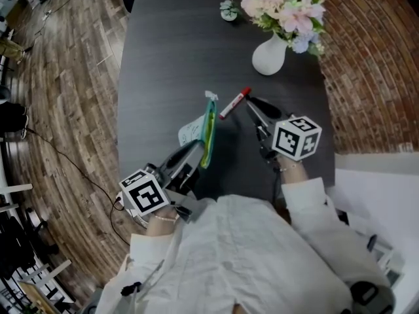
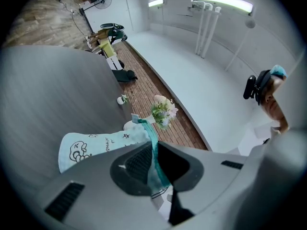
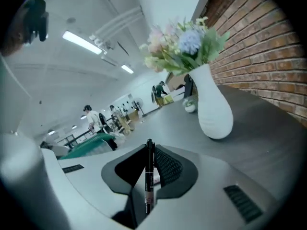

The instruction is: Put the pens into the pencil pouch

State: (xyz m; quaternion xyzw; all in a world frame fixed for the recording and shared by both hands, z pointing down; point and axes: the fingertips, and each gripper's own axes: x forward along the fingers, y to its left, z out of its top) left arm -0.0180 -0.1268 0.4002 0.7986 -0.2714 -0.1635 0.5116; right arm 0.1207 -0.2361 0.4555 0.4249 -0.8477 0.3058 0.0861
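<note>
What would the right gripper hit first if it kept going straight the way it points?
Probably the bare table, between the pencil pouch at its left and the vase at its right; neither lies dead ahead, though depth is unclear.

Nothing legible for you here. Your pouch (image 2: pixel 96 145) carries black doodles and a short line of small lettering along its side, and it's too blurred to spell out. Your pen (image 3: pixel 148 176) has fine print running down its barrel, too small to make out. The left cube (image 1: pixel 143 193) and the right cube (image 1: pixel 296 136) show only black-and-white square patterns, with no letters or numbers on them.
</note>
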